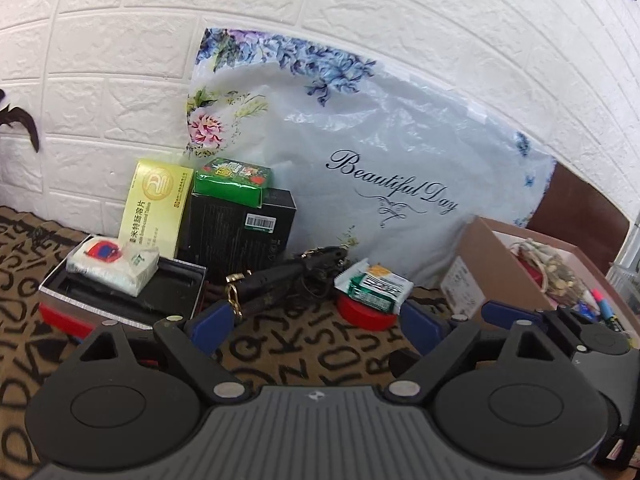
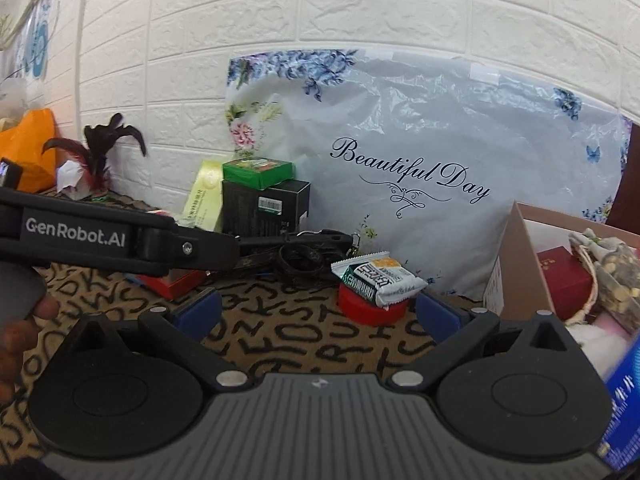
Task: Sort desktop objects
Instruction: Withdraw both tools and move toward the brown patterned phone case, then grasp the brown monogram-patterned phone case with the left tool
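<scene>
A green-and-white snack packet [image 1: 374, 286] [image 2: 378, 278] lies on a round red lid [image 1: 366, 314] [image 2: 370, 312] on the letter-print mat. A dark strap with gold clasps [image 1: 280, 280] [image 2: 304, 248] lies behind it. My left gripper [image 1: 316, 322] is open and empty, just short of the strap and lid. My right gripper [image 2: 318, 310] is open and empty, its blue pads either side of the lid and short of it. A tissue pack [image 1: 112, 264] lies on a black tray [image 1: 120, 300]. A yellow box [image 1: 156, 208] and a green box [image 1: 232, 180] on a black box [image 1: 240, 236] stand behind.
A brown cardboard box [image 1: 500, 276] [image 2: 520, 264] with mixed items stands at the right. A floral "Beautiful Day" plastic bag [image 1: 380, 168] [image 2: 420, 160] leans on the white brick wall. The left gripper's body [image 2: 100, 236] crosses the right wrist view. A blue box [image 2: 624, 400] sits at that view's right edge.
</scene>
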Motion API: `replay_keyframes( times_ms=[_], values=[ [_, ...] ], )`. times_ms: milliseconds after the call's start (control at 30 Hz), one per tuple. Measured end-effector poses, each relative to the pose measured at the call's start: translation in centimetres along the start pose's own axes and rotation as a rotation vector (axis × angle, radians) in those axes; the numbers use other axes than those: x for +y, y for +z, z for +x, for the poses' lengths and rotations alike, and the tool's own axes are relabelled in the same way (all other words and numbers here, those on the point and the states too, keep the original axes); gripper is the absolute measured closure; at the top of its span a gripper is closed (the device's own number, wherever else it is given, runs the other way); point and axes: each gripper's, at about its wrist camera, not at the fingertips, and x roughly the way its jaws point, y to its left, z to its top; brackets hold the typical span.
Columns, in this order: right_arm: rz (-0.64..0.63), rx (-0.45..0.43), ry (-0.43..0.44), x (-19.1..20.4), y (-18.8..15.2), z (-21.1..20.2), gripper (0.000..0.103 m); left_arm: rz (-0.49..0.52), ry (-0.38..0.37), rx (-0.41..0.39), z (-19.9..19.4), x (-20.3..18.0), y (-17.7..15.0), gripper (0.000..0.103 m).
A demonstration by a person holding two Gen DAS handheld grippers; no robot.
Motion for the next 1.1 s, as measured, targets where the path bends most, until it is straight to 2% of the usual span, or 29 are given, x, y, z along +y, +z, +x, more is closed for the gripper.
replay_keyframes(
  times_ms=[200,367,433,500,567,633,700,800,833,867,933,1000,1100],
  values=[
    [0.038,0.025,-0.022,-0.7,0.4,4.5,0.005,0.017,0.015,0.054,4.7,2.2,1.1,0.028],
    [0.054,0.058,-0.012,-1.2,0.0,7.3,0.009,0.110,0.079,0.037,7.0,2.3,1.4,0.029],
    [0.062,0.069,-0.003,-1.3,-0.2,8.0,0.013,0.145,0.112,0.033,7.3,2.2,1.5,0.037],
    [0.070,0.071,0.005,-1.5,-0.3,8.5,0.013,0.180,0.142,0.021,7.2,2.1,1.9,0.057],
    [0.080,0.067,0.009,-1.6,-0.4,8.6,0.014,0.164,0.120,0.010,6.7,2.4,2.3,0.058],
    [0.094,0.058,0.009,-1.8,-0.4,8.3,0.014,0.160,0.097,-0.010,6.8,2.5,2.6,0.055],
    [0.100,0.063,0.005,-2.0,-0.5,8.2,0.014,0.178,0.082,0.044,8.0,2.5,2.7,0.046],
    [0.100,0.070,-0.001,-2.1,-0.5,8.0,0.014,0.186,0.074,0.098,9.4,2.1,1.9,0.047],
    [0.104,0.070,-0.001,-2.2,-0.5,7.9,0.014,0.193,0.073,0.091,9.4,1.9,1.7,0.049],
    [0.108,0.069,0.001,-2.3,-0.5,7.7,0.014,0.201,0.060,0.086,9.2,1.6,1.5,0.059],
    [0.106,0.064,0.003,-2.3,-0.4,7.2,0.014,0.234,0.053,0.089,8.5,0.8,0.9,0.063],
    [0.106,0.060,0.002,-2.3,-0.4,6.4,0.014,0.256,0.032,0.080,7.3,0.1,0.2,0.073],
    [0.100,0.065,0.012,-2.4,-0.6,4.7,0.015,0.243,-0.015,0.091,5.2,-0.4,-0.9,0.077]
  ],
)
